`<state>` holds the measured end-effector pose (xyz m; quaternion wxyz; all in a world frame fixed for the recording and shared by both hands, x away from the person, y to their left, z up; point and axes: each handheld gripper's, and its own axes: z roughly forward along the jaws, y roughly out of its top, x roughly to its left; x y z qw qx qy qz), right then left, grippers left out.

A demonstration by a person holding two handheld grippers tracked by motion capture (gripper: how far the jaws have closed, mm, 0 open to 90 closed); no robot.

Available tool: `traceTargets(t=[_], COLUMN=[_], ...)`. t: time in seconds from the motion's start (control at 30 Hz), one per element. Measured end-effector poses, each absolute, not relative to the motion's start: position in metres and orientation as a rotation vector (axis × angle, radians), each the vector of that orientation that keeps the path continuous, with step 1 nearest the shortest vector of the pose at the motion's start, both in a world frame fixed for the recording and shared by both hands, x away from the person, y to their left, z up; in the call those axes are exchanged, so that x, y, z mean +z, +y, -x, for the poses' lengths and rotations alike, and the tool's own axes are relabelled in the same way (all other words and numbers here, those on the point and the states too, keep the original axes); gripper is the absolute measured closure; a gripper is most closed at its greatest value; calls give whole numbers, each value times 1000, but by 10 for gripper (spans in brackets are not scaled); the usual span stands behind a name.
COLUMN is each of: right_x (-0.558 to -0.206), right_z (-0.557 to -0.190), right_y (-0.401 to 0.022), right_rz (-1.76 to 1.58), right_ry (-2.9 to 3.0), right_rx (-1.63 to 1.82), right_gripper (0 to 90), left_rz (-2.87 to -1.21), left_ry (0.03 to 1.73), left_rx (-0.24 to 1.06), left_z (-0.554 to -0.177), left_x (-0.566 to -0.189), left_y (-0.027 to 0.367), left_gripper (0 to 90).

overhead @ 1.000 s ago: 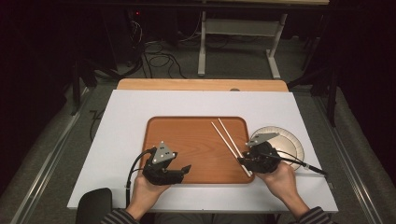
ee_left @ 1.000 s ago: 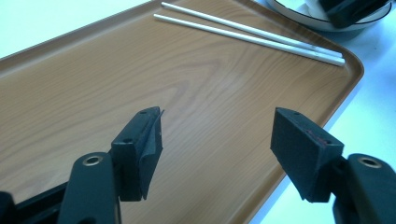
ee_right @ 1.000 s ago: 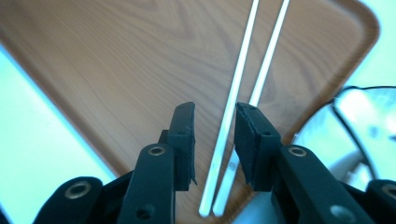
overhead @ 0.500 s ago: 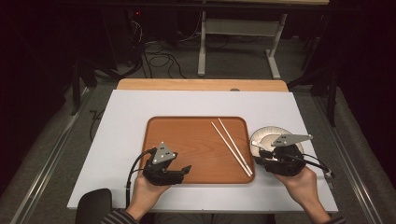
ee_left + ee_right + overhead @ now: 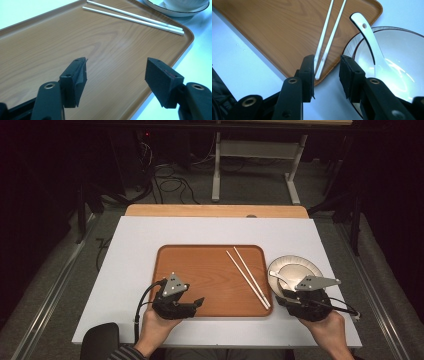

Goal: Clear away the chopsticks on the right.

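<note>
At lower right of the high view, the right gripper sits at the near rim of the plate, just beside the tray corner. Its jaws stand partly apart and hold nothing. The spoon lies in the plate, its handle running toward the upper middle of the right gripper view, to the right of the jaw gap. The chopsticks lie on the tray with their long axis diagonal, and their near tips end just beyond the jaws. Either looks within this gripper's reach. At lower centre-left, the left gripper hovers over the tray, spread wide and empty, well apart from both.
</note>
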<state>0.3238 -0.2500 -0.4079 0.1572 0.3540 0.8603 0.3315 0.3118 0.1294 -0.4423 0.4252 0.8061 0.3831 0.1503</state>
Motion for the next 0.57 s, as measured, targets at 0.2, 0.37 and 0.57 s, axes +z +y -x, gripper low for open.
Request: traceTargets(t=[0.2,0.37,0.57], right_x=[-416,-424,-424], right_z=[-318,-318,-318], right_y=[-247,-241,-239], right_rz=[-991,-955,-935], right_ry=[2442,2450,2438], right_rx=[971,932,949], right_gripper=[662,660,649], left_rz=[-2021,-2017,-2023], left_ry=[957,958,957], left_rx=[376,378,378], left_z=[-310,-307,-308], left_x=[-443,-442,-443], left_y=[130,131,130], left_gripper=[341,341,341])
